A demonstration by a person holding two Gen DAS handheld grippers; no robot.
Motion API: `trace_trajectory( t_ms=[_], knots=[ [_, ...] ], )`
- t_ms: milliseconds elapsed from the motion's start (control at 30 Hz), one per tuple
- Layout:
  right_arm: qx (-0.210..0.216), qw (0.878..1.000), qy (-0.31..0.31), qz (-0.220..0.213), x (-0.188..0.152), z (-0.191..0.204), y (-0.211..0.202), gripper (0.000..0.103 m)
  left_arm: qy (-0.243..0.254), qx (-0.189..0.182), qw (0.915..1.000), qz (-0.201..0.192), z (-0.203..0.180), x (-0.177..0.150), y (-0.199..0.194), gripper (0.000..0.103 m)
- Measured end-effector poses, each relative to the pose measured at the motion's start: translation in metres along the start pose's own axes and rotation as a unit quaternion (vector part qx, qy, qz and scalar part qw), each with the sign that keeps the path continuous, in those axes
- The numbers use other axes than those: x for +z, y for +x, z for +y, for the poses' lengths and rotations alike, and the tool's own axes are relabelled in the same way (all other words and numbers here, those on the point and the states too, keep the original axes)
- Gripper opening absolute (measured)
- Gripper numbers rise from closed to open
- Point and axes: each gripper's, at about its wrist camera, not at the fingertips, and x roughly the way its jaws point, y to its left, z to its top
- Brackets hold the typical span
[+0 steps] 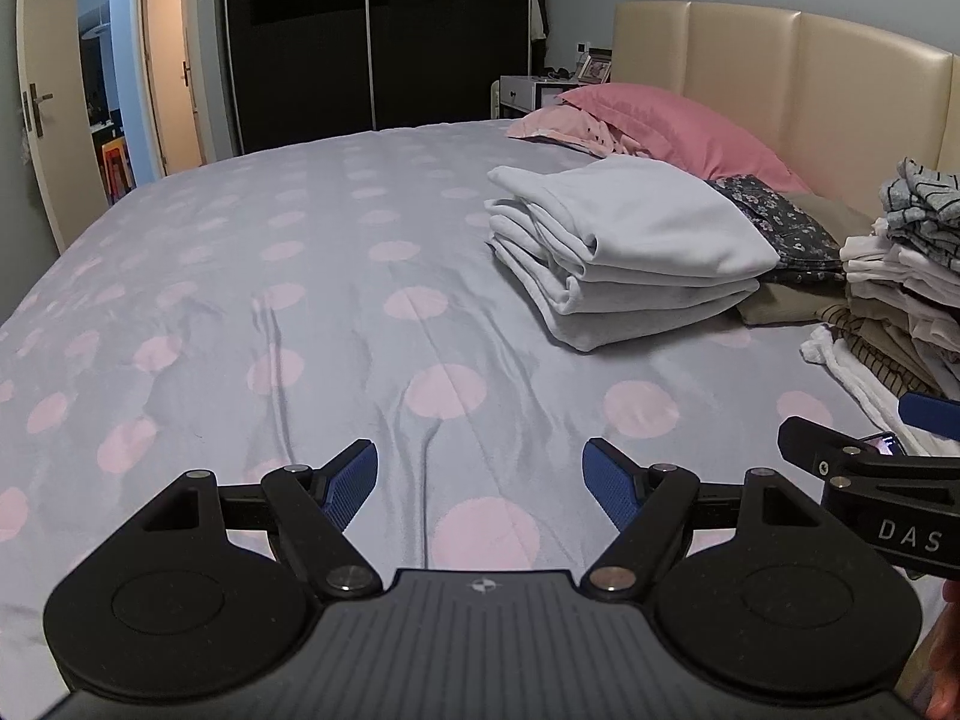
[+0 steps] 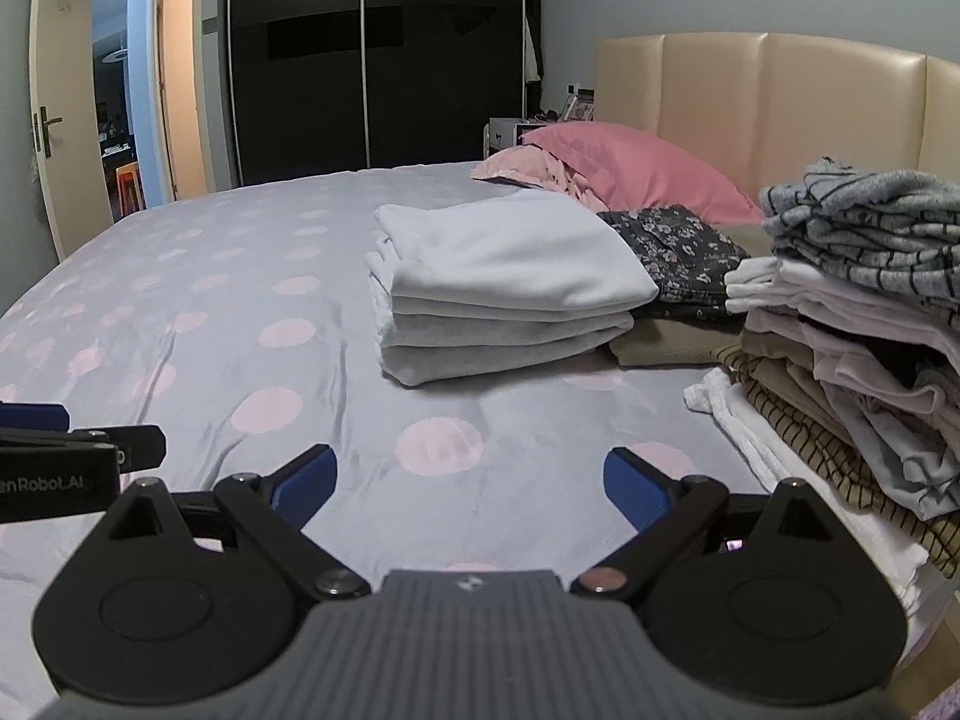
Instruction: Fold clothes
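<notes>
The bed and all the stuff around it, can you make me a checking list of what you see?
Surface: bed sheet, grey with pink dots, wrinkled near the front.
Job's things: folded pale stack; tall mixed pile at the right, striped grey top uppermost; floral garment on an olive one behind the pale stack.
Clutter: pink pillow and crumpled pink cloth by the headboard.
Grippers: left hand-held gripper open, holding nothing; right hand-held gripper open, holding nothing.
Cables: nothing seen.
Surroundings: beige headboard, dark wardrobe, open door, nightstand.
</notes>
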Motion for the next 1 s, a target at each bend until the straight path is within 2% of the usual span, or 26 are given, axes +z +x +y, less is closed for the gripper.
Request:
trace_trajectory(
  t_ms=[1000],
  knots=[
    [0.014, 1.0, -0.011, -0.009, 0.002, 0.014, -0.003, 0.097, -0.006, 0.001, 1.0, 0.008, 0.001, 0.004, 0.001, 0.075]
  ],
)
